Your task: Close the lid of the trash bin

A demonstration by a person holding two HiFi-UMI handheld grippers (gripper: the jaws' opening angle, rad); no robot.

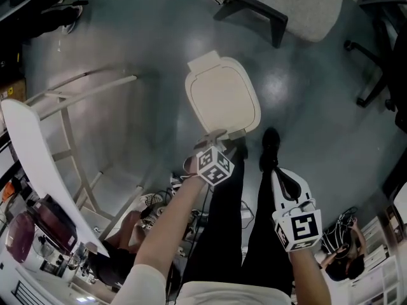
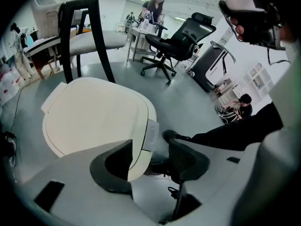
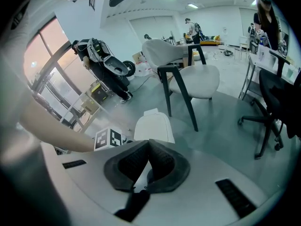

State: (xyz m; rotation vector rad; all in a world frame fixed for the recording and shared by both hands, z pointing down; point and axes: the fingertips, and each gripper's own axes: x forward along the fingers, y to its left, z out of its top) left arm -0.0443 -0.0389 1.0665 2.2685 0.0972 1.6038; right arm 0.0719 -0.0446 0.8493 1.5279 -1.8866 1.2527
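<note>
The cream trash bin stands on the grey floor with its lid lying flat and closed. My left gripper hangs at the bin's near edge, pointing steeply down. Its jaws stand open, and the lid's front tab lies between them with neither pad pressing on it. The left jaw overlaps the lid's rim. My right gripper is held back over the person's leg, away from the bin. Its jaws are shut on nothing. From there the bin shows just beyond them.
A white chair with black legs stands behind the bin, and a black office chair is at the right. A white table on a frame fills the left. The person's black shoe is beside the bin. Another person crouches at lower right.
</note>
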